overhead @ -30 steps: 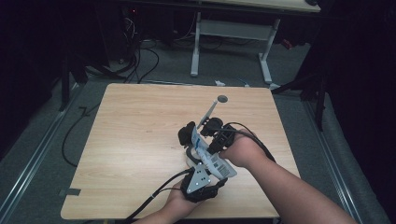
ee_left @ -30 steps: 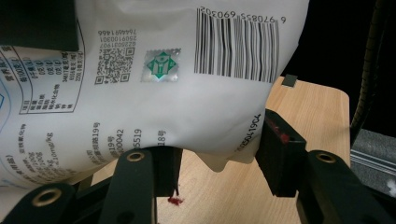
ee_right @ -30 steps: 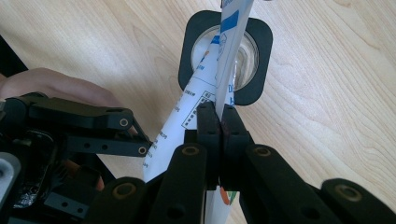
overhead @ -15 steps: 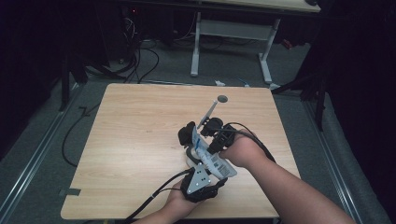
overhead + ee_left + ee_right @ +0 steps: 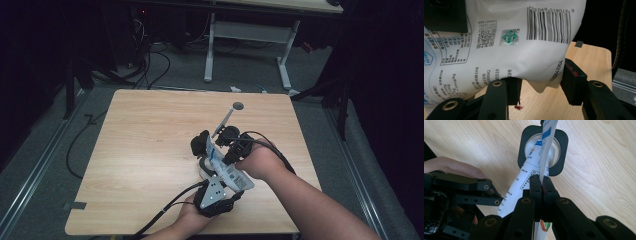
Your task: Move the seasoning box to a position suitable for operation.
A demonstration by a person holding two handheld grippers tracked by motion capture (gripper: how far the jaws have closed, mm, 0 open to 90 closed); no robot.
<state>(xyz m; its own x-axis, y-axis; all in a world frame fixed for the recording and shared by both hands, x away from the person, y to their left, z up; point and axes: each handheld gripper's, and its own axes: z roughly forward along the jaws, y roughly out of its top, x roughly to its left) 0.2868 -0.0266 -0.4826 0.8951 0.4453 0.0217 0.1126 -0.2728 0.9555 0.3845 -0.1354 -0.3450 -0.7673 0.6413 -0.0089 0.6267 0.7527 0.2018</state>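
Nothing is shifting since the earlier frame: both hands are keeping their places over the near half of the desk (image 5: 150,130), toward its right edge, with the white pouch (image 5: 226,167) held up between them. The left gripper (image 5: 541,86) is holding the pouch's lower end, its jaws standing fairly wide on either side of the bulging film, pressing against it beside the barcode. The right gripper (image 5: 541,186) is pinching the pouch's flat top seam, its jaws all but touching, only the thin film between them. The pouch is hanging over a black square-rimmed container (image 5: 543,148) that is standing on the wood just beyond the grippers.
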